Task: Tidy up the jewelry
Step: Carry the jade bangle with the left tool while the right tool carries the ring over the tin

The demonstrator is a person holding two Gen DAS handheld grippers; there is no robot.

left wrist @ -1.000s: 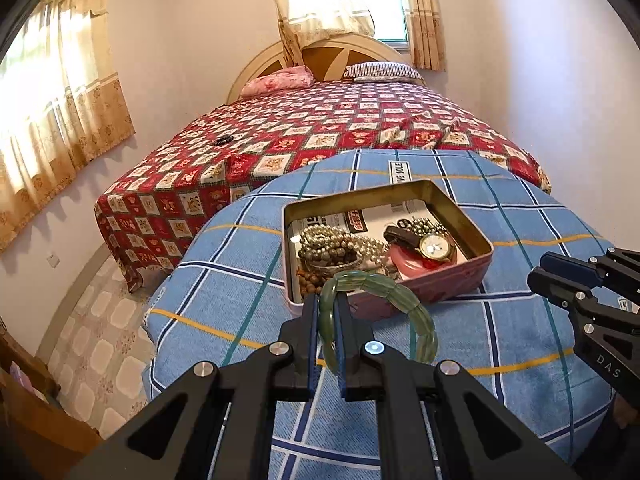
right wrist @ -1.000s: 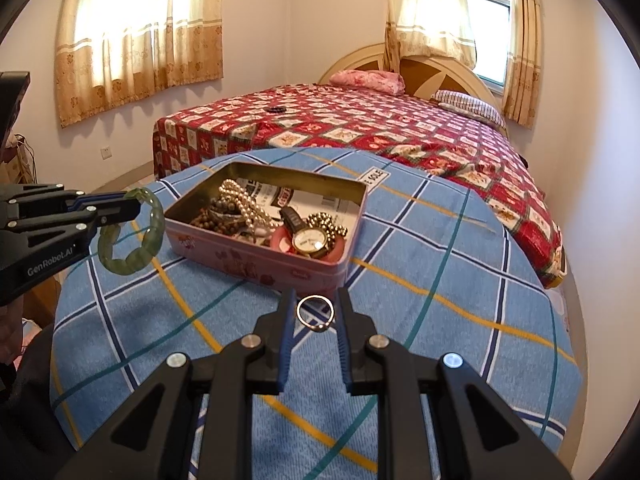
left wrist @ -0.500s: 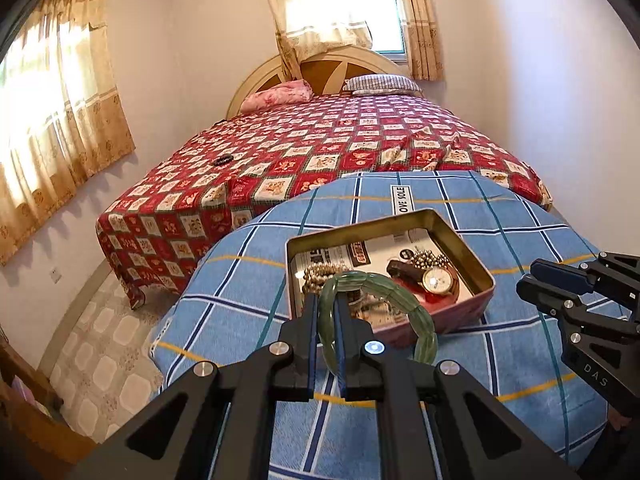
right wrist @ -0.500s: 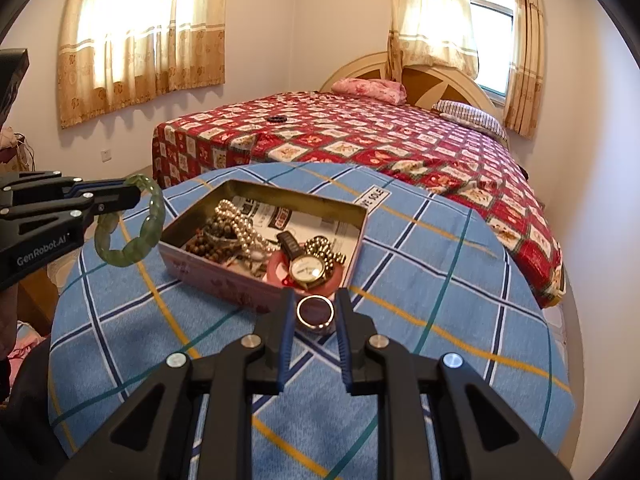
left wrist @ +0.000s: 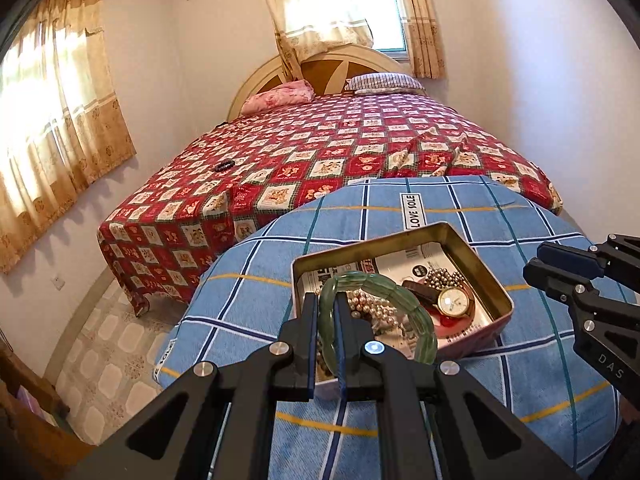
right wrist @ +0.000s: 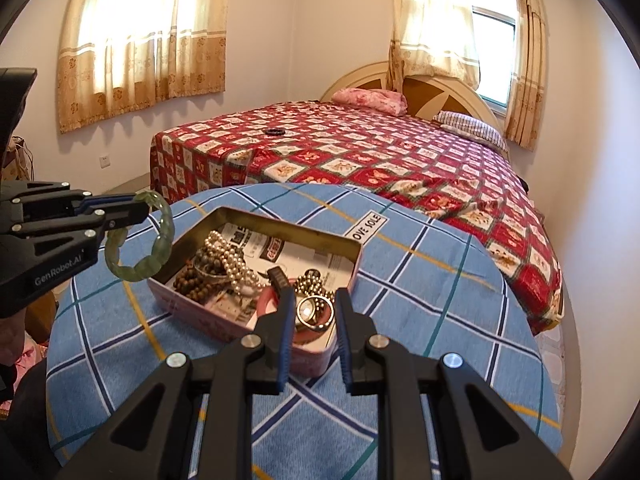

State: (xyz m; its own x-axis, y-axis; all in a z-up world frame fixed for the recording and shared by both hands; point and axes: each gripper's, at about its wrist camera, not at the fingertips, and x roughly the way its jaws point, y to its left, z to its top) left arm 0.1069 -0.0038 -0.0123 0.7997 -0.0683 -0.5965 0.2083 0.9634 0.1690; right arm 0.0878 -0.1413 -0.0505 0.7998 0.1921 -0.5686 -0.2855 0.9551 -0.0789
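Bedroom setup here: a big bed (left wrist: 340, 148) with a red patchwork cover fills the back, curtained windows behind it. Up front is a round table under a blue plaid cloth (left wrist: 520, 380).

On the cloth sits an open jewelry tin (left wrist: 480, 264) with pink outer walls. Inside we can make out a wristwatch (left wrist: 454, 302) on something red, a heap of pearl strands (right wrist: 232, 260), some brown wooden beads (right wrist: 192, 282) and a cluster of small dark metallic beads behind the watch.

The left gripper (left wrist: 324, 308) is clamped on a green bracelet (left wrist: 420, 316). Both pads pinch one side of the band, and the rest of the loop sticks out toward 2 o'clock. In the left wrist view the loop overlaps the tin's near left part. The right wrist view has that gripper coming in from 9 o'clock, with the bracelet hanging in the air just off the tin's left corner, not touching it.

The right gripper (right wrist: 314, 316) has a small gold ring (right wrist: 316, 325) squeezed between its pads. In its own view the ring lines up over the tin's near right corner, right above the watch. From the left wrist camera the right gripper shows at 3 o'clock, beside the tin's right wall, but we can't see the ring from there.
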